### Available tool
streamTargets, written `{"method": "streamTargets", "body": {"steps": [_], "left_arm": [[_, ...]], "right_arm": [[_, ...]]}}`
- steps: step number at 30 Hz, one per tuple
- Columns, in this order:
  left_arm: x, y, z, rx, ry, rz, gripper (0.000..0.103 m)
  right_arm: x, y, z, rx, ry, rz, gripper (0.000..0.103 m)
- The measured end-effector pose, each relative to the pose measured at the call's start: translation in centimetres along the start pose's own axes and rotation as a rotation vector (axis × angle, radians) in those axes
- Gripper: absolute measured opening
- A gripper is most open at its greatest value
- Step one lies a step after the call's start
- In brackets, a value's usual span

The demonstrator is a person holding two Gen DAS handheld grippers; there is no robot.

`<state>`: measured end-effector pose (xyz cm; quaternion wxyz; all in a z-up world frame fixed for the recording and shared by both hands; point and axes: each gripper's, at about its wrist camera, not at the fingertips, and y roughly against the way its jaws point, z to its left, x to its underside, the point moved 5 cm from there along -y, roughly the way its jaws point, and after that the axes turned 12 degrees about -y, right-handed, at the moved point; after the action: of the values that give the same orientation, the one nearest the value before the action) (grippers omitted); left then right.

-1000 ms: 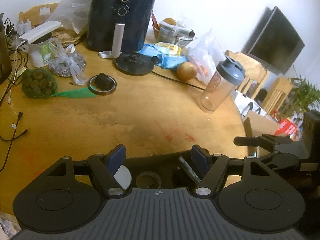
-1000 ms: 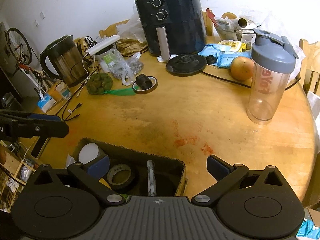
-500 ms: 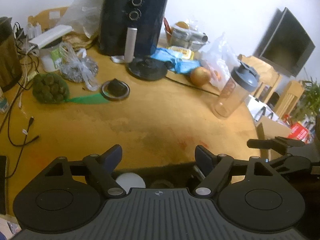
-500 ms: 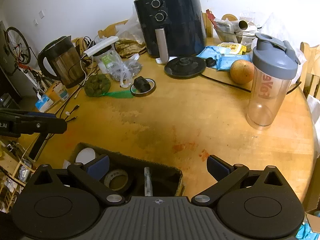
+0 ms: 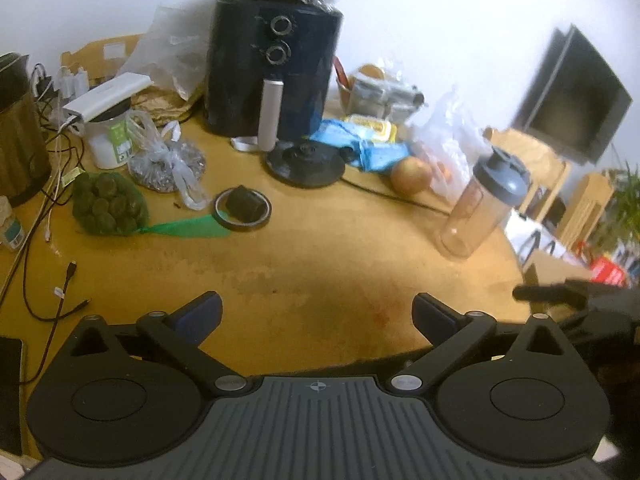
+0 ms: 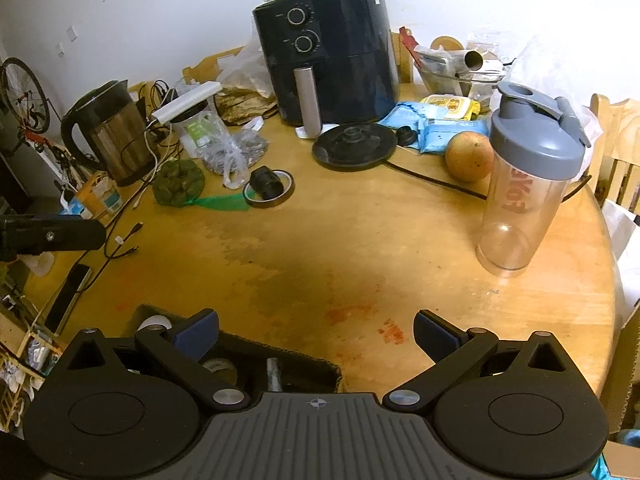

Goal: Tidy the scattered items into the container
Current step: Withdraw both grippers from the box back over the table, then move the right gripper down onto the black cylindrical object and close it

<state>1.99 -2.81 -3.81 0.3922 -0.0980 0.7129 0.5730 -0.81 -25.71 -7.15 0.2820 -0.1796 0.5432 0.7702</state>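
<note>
Left hand-held gripper: jaws just opened wide, nothing between them; release apparently complete. Right hand-held gripper: wide, empty. Dark cardboard container at near edge of round wooden worktop: holds tape roll, white disc.

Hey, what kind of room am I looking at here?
Most likely a home dining or kitchen area: a round wooden table crowded with an air fryer, an electric kettle and a shaker bottle, with a television nearby.
</note>
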Motion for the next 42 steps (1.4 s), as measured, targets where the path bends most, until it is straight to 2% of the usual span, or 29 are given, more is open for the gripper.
{"method": "streamTargets", "body": {"steps": [6,13,19,28,42], "left_arm": [[-0.2,-0.3,-0.8,-0.016,-0.105,0.013,0.103],[-0.4,-0.5,-0.1,0.022,-0.092,0.014,0.103],[-0.2,-0.2,0.2,0.009,-0.12,0.007,0.103],[0.5,0.1,1.8,-0.02,-0.089,0.026,0.103],[1.9,0.8,4.1,-0.054,-0.017,0.046,0.103]], "right_arm": [[-0.5,-0.4,-0.2,0.016,0.002,-0.003,0.103],[-1.3,-1.2,0.0,0.03,0.033,-0.006,0.103],[-2.3,-1.9,0.3,0.027,0.08,-0.008,0.103],[-4.4,-3.5,1.4,0.023,0.19,-0.008,0.103],[-7.0,-7.2,4.2,-0.043,0.305,0.018,0.103]]}}
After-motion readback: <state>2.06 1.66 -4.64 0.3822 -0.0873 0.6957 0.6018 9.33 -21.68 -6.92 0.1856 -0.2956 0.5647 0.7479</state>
